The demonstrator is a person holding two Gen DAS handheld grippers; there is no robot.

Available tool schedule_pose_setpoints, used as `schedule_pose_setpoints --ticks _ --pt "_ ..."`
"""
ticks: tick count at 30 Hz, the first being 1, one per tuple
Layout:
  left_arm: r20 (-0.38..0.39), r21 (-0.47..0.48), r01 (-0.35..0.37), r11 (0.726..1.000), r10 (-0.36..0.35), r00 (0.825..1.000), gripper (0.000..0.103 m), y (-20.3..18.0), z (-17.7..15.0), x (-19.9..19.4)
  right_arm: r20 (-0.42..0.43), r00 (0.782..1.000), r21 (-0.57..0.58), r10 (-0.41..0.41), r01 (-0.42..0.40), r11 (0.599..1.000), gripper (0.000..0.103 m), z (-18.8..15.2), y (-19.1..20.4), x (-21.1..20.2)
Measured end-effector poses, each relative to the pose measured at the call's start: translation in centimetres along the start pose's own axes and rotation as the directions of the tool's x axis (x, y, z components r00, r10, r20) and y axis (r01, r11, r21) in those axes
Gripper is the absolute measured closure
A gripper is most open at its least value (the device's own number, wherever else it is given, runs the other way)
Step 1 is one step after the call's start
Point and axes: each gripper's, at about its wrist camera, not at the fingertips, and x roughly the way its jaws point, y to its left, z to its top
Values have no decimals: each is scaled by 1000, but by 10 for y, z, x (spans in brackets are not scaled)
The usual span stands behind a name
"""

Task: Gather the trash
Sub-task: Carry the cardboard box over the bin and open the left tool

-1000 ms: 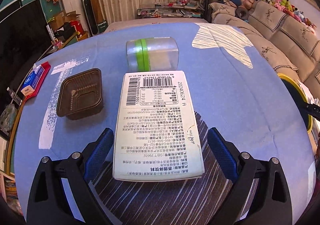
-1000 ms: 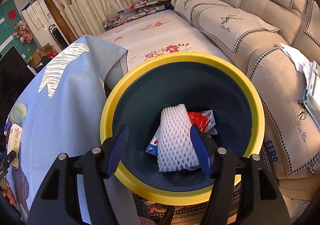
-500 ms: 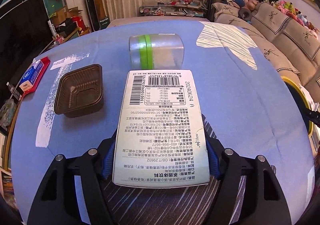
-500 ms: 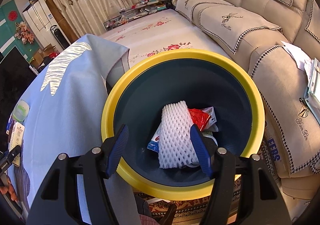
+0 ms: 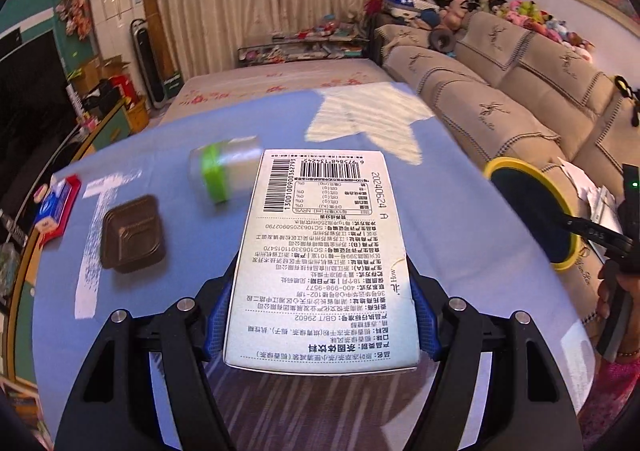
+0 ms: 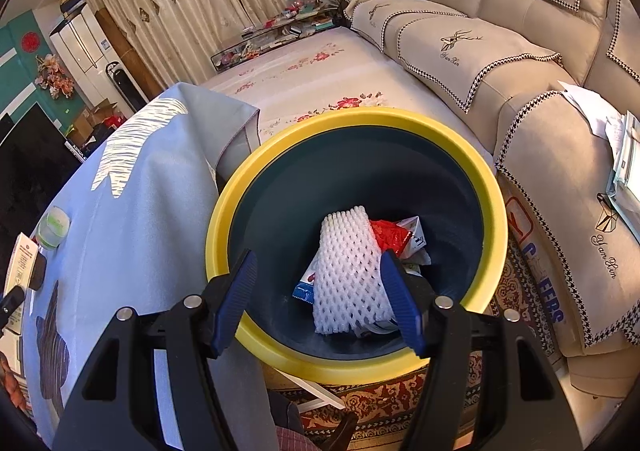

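Living room, blue-clothed tabletop [image 5: 460, 211]: my left jaws clamp the drink carton [image 5: 324, 251] near its base; light, crushable. My right jaws hang open above the bin [image 6: 256, 167].

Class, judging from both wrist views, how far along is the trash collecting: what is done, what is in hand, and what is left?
Done: a white foam net and wrappers lie in the yellow-rimmed bin.
In hand: the left gripper is shut on a drink carton, lifted off the table. The right gripper hangs open and empty above the bin.
Left: a brown tray and a clear jar lie on the table.
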Motion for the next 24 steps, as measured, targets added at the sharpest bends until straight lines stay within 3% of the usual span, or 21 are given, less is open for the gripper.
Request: schedule_pose_setpoints --ticks 9,16,24 --pt "-11 150 135 979 -135 991 32 -88 31 10 43 999 40 -17 16 999 42 -5 -34 -26" --pt "-66 247 238 939 -229 971 32 -171 50 45 50 998 78 -44 40 996 42 -13 -65 -40" --pt "-136 335 309 890 -279 951 32 -256 66 89 32 996 111 -86 82 990 42 -22 -91 -51"
